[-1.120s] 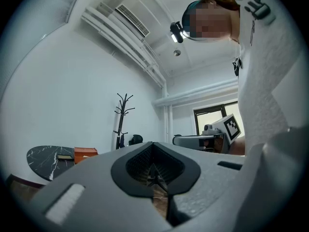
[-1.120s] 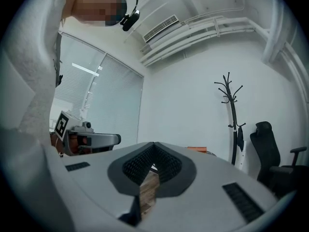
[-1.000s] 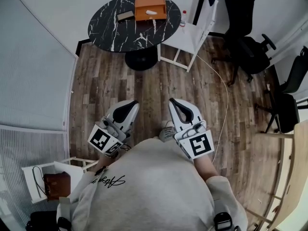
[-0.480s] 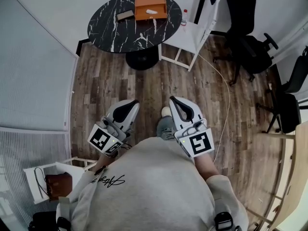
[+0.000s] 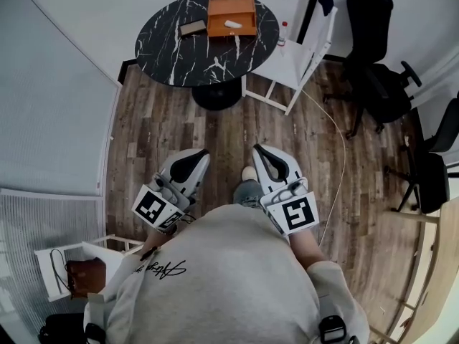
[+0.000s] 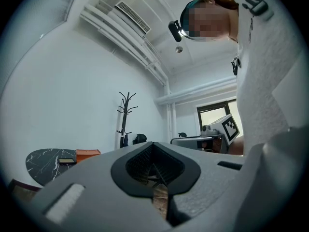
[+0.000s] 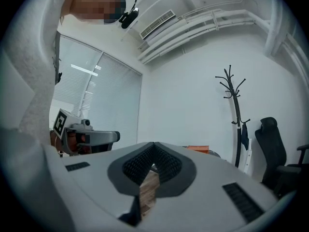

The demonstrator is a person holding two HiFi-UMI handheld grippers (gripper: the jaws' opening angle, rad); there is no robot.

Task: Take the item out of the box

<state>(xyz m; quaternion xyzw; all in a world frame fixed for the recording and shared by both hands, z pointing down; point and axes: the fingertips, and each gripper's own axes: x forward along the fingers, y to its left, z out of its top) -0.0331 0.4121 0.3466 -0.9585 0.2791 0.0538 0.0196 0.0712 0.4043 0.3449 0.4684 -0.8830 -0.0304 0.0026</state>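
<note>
White oblong item [image 5: 233, 24] lies inside the open orange box [image 5: 231, 16], toward its right half, resting on the box floor. The box sits on the round black marble-look surface [image 5: 172, 49], at the far side of it in the head view, and a small dark flat book-like object [image 5: 192, 27] lies just left of the box. A white chair [image 5: 297, 56] stands against the right edge of the surface. Both claws are well apart from the box, with a wide stretch of wood-plank floor [image 5: 215, 127] between them and the pedestal. The left claw [image 5: 195, 156] and right claw [image 5: 263, 154] are held side by side close in front of the person's grey sweatshirt [image 5: 222, 278], tips pointing toward the surface. Left gripper view: left claw [image 6: 153, 145] pressed together at the tips, nothing pinched, only floor showing through the gap behind the tips. The box [image 6: 87, 153] shows low and far off to the left there, on the surface [image 6: 46, 163], with a coat stand [image 6: 125, 117] behind it. Right gripper view: right claw [image 7: 154, 146] also pressed together and empty; an edge of the box [image 7: 198, 149] peeks just above its right jaw, far behind. The item itself can't be made out in either gripper view.
</note>
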